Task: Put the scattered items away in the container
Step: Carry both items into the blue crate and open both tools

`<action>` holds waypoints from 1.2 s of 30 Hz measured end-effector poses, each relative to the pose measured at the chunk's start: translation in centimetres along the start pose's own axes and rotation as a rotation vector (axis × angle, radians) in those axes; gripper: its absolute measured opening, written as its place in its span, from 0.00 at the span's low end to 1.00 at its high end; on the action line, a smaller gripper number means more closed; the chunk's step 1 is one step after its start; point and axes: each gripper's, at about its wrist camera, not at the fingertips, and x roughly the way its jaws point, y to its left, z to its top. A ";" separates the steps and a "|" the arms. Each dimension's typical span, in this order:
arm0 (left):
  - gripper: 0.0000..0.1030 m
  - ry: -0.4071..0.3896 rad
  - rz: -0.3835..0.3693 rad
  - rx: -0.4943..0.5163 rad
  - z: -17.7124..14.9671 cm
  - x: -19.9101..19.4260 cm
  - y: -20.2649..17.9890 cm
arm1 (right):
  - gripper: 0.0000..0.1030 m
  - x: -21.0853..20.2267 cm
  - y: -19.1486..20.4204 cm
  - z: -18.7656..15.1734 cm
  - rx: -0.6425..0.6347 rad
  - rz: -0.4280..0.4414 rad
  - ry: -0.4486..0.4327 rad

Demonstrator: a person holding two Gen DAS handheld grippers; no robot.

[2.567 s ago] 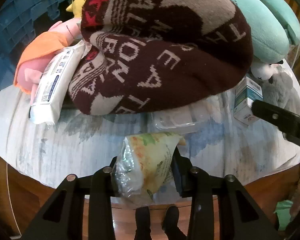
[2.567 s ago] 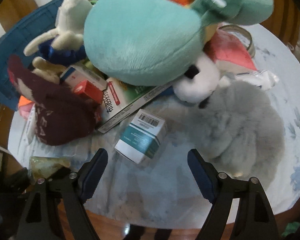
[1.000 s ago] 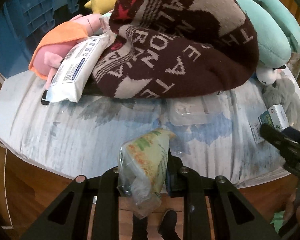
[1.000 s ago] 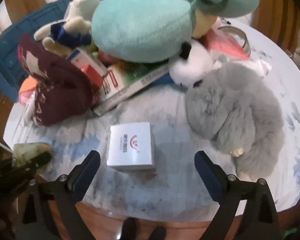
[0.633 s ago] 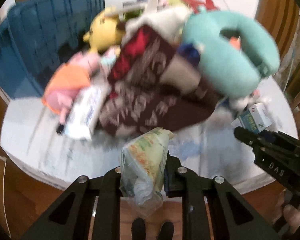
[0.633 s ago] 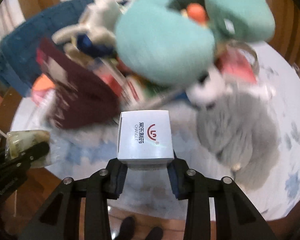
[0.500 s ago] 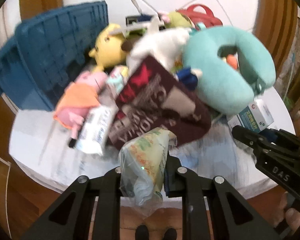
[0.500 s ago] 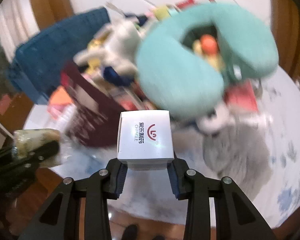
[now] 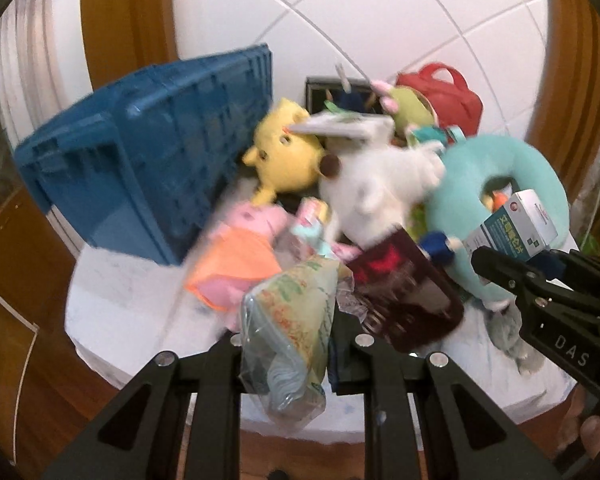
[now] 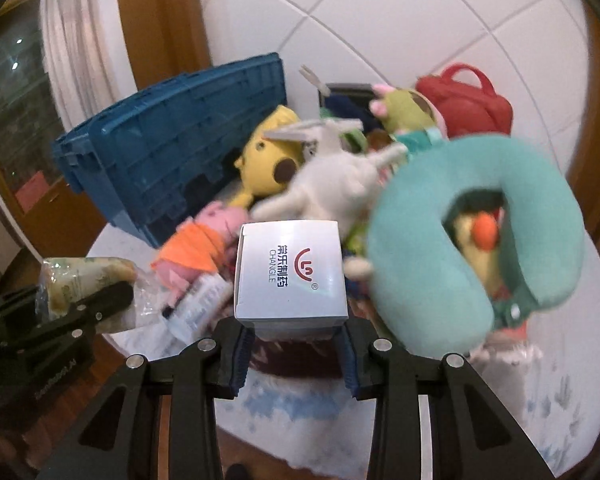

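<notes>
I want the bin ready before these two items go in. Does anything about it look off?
Yes. The blue crate is not standing upright: it lies tipped on the table, ribbed side facing the cameras, so no opening shows. The left gripper holds a plastic packet; the right gripper holds a white box.

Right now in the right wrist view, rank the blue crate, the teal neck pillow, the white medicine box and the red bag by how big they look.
1. blue crate and teal neck pillow: too alike to rank, the pillow nearer.
2. white medicine box, enlarged by nearness in the right gripper.
3. red bag, partly hidden.
</notes>
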 end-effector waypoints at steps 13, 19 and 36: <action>0.17 -0.170 0.099 0.004 10.3 -3.7 13.8 | 0.35 1.3 12.5 11.7 -0.039 0.111 -0.127; 0.17 -0.234 0.158 -0.054 15.4 -3.6 19.8 | 0.35 3.9 17.6 17.9 -0.098 0.195 -0.166; 0.17 0.006 0.137 -0.044 26.0 9.7 35.6 | 0.35 18.9 30.0 30.0 -0.221 0.184 0.036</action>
